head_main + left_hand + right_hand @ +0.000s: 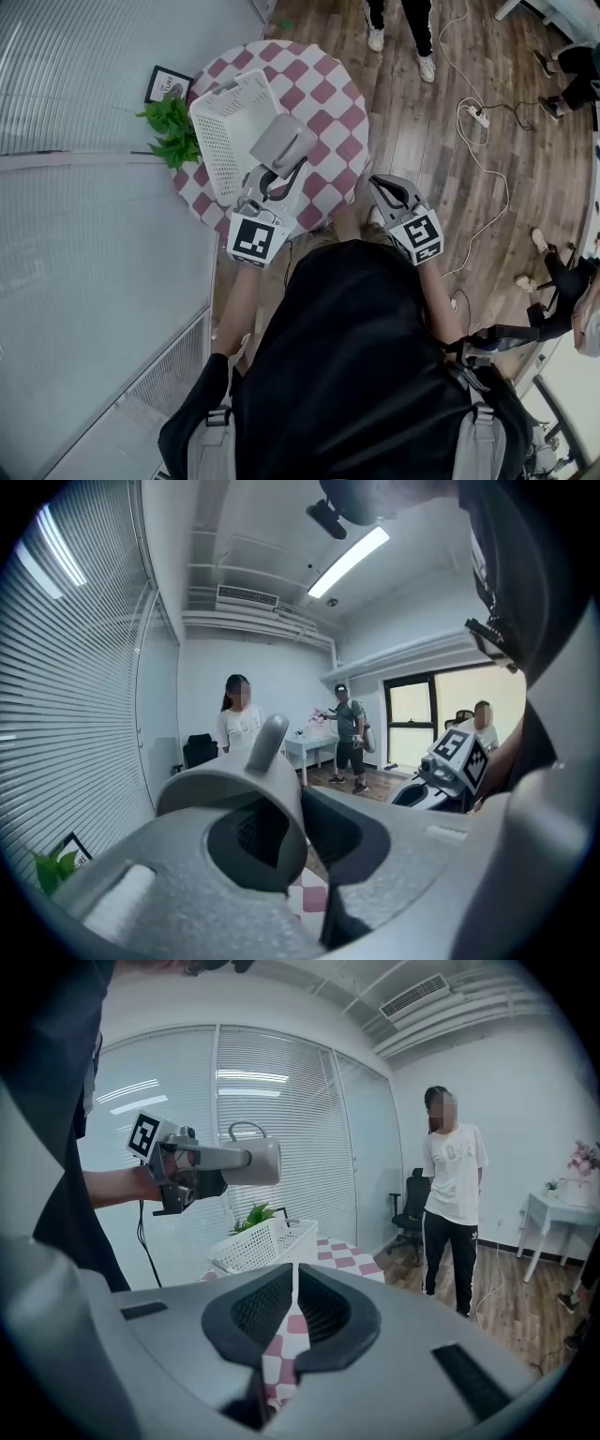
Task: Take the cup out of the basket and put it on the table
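Note:
My left gripper [278,178] is shut on the wall of a grey cup [282,142] and holds it in the air, over the round checkered table [330,92] and just right of the white mesh basket [228,131]. In the left gripper view the cup [246,803] sits between the pads with its handle pointing up, one jaw inside it. From the right gripper view I see the cup [254,1162] lying sideways above the basket [264,1241]. My right gripper [379,187] hovers by the table's near edge, shut and empty [294,1309].
A green plant [172,131] and a small picture frame [167,82] stand at the table's left by the blinds. A person [452,1194] stands on the wooden floor past the table. A cable and power strip [478,114] lie on the floor to the right.

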Demonstrator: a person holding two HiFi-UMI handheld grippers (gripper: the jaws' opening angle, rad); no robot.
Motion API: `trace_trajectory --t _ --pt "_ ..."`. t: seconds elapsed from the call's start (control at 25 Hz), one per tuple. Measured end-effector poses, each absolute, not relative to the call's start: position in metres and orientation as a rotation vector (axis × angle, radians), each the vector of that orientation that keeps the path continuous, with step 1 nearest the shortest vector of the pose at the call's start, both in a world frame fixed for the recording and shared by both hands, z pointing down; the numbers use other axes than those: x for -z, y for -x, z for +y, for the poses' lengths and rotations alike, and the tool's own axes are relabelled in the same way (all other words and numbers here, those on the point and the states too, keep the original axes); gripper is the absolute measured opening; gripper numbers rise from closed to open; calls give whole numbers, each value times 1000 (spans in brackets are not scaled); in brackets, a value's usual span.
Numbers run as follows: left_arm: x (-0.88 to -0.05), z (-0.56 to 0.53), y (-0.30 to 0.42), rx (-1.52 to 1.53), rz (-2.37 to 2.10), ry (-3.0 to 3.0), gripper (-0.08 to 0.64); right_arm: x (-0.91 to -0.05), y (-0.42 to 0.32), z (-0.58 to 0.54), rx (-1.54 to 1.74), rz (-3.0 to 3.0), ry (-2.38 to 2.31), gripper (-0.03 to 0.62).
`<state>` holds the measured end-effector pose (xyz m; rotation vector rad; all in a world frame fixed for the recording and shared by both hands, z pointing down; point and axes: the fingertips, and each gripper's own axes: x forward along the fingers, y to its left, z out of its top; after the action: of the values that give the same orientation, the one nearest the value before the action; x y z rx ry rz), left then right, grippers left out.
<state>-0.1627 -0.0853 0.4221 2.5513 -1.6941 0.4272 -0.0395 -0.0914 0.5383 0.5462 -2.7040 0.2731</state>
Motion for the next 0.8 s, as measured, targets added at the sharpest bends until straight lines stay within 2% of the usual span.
trace_trajectory --t 0.8 --pt "-433 -76 122 -246 -1635 -2573 43 -510 47 -92 -258 -2843 -503 25"
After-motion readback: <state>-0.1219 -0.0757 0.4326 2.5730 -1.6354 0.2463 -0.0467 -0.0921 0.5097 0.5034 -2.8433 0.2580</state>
